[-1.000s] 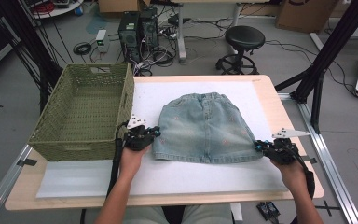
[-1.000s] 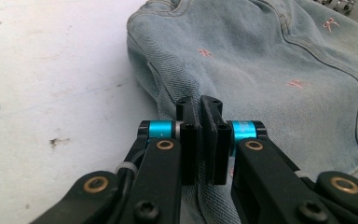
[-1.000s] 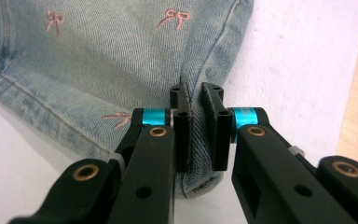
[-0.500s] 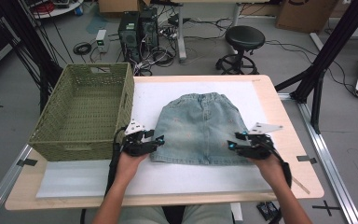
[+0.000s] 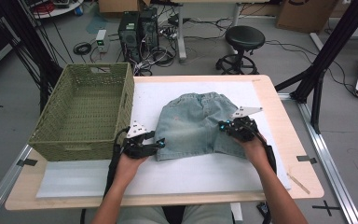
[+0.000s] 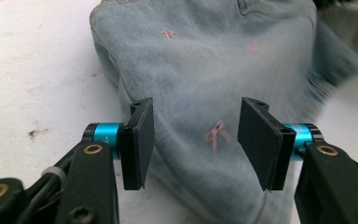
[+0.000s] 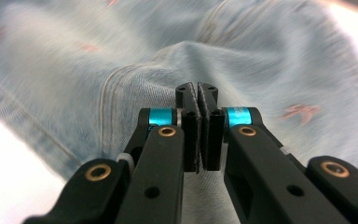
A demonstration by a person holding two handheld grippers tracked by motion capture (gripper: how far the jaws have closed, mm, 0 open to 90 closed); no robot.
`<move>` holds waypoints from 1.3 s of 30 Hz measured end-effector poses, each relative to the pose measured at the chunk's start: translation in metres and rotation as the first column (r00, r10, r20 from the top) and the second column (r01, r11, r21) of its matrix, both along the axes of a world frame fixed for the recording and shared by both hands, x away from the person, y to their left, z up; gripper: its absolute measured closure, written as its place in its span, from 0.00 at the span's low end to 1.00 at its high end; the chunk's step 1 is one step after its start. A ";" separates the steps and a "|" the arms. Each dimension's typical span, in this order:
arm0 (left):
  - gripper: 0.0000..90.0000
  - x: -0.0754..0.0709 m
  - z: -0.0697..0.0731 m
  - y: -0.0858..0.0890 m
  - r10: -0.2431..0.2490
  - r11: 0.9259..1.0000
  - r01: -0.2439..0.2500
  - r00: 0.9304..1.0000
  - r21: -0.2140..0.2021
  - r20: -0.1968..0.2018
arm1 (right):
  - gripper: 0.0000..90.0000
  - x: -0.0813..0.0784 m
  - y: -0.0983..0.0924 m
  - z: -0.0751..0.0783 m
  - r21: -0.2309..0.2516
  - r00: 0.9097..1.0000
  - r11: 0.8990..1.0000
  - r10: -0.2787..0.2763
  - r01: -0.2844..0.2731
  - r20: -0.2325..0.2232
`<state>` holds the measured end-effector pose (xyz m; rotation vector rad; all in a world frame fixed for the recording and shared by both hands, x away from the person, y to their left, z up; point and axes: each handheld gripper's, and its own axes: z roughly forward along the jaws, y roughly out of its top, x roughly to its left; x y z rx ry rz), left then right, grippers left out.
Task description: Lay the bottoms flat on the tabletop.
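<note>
Both hand-held grippers differ: your right hand-held gripper (image 5: 227,125) has just clenched on the denim skirt (image 5: 193,122), dragging its right edge inward on the bench (image 5: 279,116); your left hand-held gripper (image 5: 157,143) stands released at the near-left hem. The green basket (image 5: 56,140) at the left holds nothing.

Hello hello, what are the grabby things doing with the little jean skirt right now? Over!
Left hand-held gripper open at the denim skirt's corner. Right hand-held gripper shut on a fold of it, carried inward. Green basket waits left; nothing in the way.

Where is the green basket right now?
In the high view, the green basket sits on the table's left side, just left of the denim skirt, beyond the left gripper.
</note>
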<state>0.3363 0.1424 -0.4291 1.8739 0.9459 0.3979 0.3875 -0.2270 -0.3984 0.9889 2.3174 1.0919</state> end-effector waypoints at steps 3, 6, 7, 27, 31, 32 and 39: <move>0.51 0.000 -0.002 -0.005 -0.018 1.000 0.018 1.000 0.014 -0.009 | 0.99 0.016 0.000 0.001 -0.027 0.997 0.997 -0.074 0.075 0.024; 0.48 -0.002 -0.002 -0.008 -0.032 0.999 0.033 0.999 0.007 -0.013 | 0.98 0.028 0.002 -0.005 -0.069 0.991 0.989 -0.126 0.128 0.038; 0.48 -0.003 -0.002 -0.010 -0.044 0.999 0.044 0.999 0.000 -0.020 | 0.97 0.033 0.002 -0.009 -0.091 0.989 0.985 -0.143 0.145 0.036; 0.43 -0.015 -0.010 -0.081 -0.309 0.949 0.304 0.950 0.079 0.053 | 0.92 0.029 -0.009 -0.011 -0.031 0.986 0.987 -0.157 0.156 -0.047; 0.43 -0.006 -0.018 -0.099 -0.310 0.936 0.304 0.951 0.178 0.010 | 0.89 0.028 -0.011 -0.011 -0.021 0.987 0.988 -0.154 0.153 -0.053; 0.44 -0.005 -0.019 -0.103 -0.304 0.933 0.295 0.953 0.207 0.012 | 0.88 0.028 -0.012 -0.010 -0.017 0.986 0.988 -0.156 0.156 -0.057; 0.94 0.003 -0.010 -0.106 -0.212 0.940 0.200 0.977 0.276 0.013 | 0.72 0.013 -0.019 -0.008 0.041 0.991 0.991 -0.121 0.124 -0.055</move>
